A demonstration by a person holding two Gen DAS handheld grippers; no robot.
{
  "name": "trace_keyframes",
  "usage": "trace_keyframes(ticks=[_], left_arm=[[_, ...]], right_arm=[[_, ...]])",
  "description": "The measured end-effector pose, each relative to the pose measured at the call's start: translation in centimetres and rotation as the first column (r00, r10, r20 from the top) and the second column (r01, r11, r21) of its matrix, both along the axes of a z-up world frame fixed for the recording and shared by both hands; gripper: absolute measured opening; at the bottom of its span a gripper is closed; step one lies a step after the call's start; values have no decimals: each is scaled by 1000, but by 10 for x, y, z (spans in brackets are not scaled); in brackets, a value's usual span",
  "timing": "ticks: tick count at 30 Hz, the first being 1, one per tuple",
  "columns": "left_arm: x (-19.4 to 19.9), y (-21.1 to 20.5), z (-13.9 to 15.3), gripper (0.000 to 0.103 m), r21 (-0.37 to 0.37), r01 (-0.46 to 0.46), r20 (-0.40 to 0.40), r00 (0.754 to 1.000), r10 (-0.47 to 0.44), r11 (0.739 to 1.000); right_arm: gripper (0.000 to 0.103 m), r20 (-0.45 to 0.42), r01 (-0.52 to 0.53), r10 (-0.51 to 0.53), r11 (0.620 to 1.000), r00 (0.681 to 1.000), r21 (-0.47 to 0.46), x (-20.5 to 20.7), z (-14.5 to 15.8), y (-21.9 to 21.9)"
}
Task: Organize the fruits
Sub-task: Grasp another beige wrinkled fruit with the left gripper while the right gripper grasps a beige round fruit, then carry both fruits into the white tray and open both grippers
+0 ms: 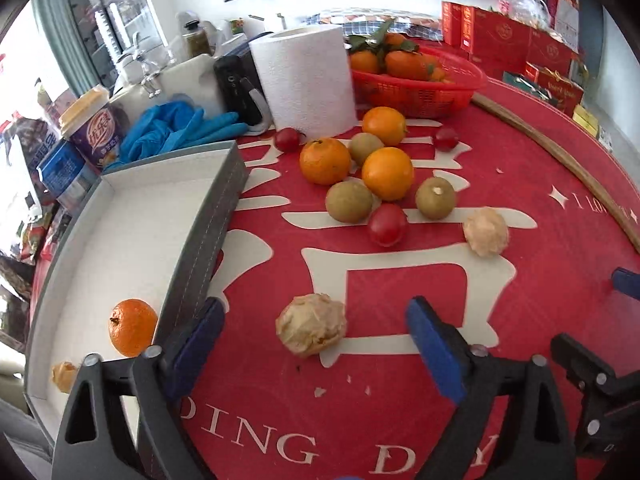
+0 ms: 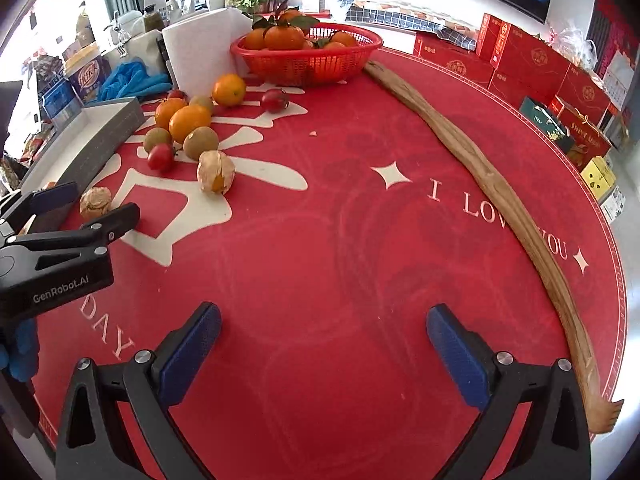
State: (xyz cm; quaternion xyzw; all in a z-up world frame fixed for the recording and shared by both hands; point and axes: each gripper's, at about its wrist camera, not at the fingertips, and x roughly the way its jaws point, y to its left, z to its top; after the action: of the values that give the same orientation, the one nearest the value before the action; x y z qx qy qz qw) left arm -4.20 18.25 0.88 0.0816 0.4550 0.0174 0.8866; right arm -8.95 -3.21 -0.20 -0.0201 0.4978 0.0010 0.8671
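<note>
While a pale papery husk fruit lies on the round red table mat, the left gripper tips down over it with its blue fingers wide apart, one on each side, not touching. Beside it stands a grey tray with a white inside, holding a small orange. More oranges, green fruits and red tomatoes sit in a bunch farther back. The right gripper points down at bare mat, fingers wide, holding nothing.
</note>
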Motion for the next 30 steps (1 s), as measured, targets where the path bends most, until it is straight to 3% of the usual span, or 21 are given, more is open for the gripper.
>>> trace_keyframes(ticks=[3,8,14,15,17,18,19,20,21,25,30], left_arm=[[4,17,-7,103,-136,-78,-42,996,73,988],[5,21,-6,99,-131,-115,-49,993,110,985],[1,27,-2,64,-153,-62,-44,997,56,986],[1,26,0,54,-159,-47,-39,998,41,986],[-1,19,1,35,-154,-14,-34,999,9,988],[-2,16,2,28,-151,5,-34,999,-11,989],[-3,14,2,28,-143,16,-33,999,-21,990],[-3,12,3,27,-151,21,-33,999,-26,988],[-5,14,3,27,-170,25,-31,999,-31,985],[-20,23,14,27,-228,48,11,999,-47,972],[-33,32,36,27,-223,62,74,996,-47,973]], right_arm=[[103,6,-6,6,1000,1000,2,14,-1,7],[103,18,-66,64,994,998,85,38,3,23],[101,52,-102,98,993,994,59,56,0,37],[98,65,-100,96,993,993,59,58,0,38],[74,78,-99,97,995,992,25,61,1,43],[67,81,-106,105,994,991,7,62,2,45],[55,84,-116,116,993,990,5,62,3,47],[35,91,-123,122,992,988,9,60,4,47],[23,92,-125,123,992,988,16,58,5,46],[23,93,-104,93,987,991,120,50,6,28],[23,91,-88,72,976,993,199,43,15,14]])
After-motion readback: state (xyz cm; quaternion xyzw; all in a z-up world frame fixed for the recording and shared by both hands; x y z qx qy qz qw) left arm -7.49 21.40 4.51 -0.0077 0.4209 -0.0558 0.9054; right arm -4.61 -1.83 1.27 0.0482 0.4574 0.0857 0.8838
